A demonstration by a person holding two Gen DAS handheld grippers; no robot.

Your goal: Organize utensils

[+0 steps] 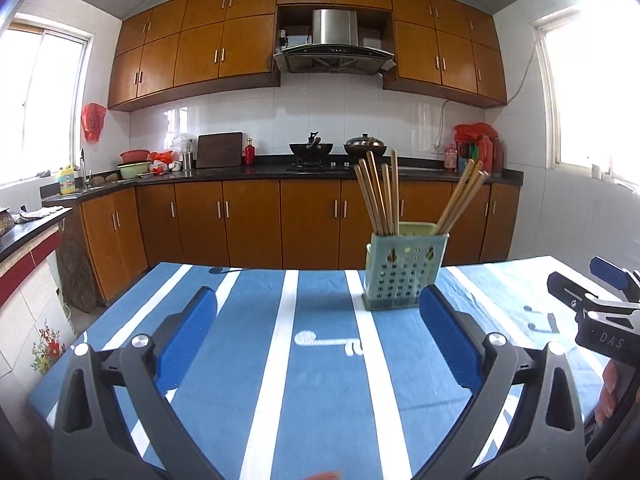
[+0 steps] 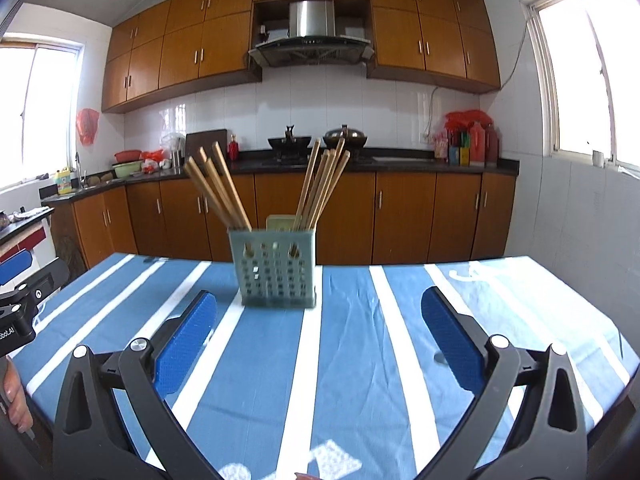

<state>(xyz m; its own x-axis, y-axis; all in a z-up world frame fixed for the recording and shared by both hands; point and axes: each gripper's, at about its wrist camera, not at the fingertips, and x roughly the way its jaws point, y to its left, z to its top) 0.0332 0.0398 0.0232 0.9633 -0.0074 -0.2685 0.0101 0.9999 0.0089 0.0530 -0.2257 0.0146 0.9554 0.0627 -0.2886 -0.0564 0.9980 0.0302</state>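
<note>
A pale green perforated utensil holder (image 1: 405, 274) stands upright on the blue-and-white striped tablecloth (image 1: 320, 360). It holds two bunches of wooden chopsticks (image 1: 380, 194), one leaning left and one leaning right. It also shows in the right wrist view (image 2: 276, 268), with its chopsticks (image 2: 320, 184). My left gripper (image 1: 318, 300) is open and empty above the table, short of the holder. My right gripper (image 2: 318, 300) is open and empty, also short of the holder. The right gripper shows at the right edge of the left wrist view (image 1: 600, 300).
The table's far edge (image 1: 280, 268) faces a kitchen counter (image 1: 280, 172) with two woks, bottles and bowls. A tiled wall and window lie to the right. The left gripper shows at the left edge of the right wrist view (image 2: 24, 292).
</note>
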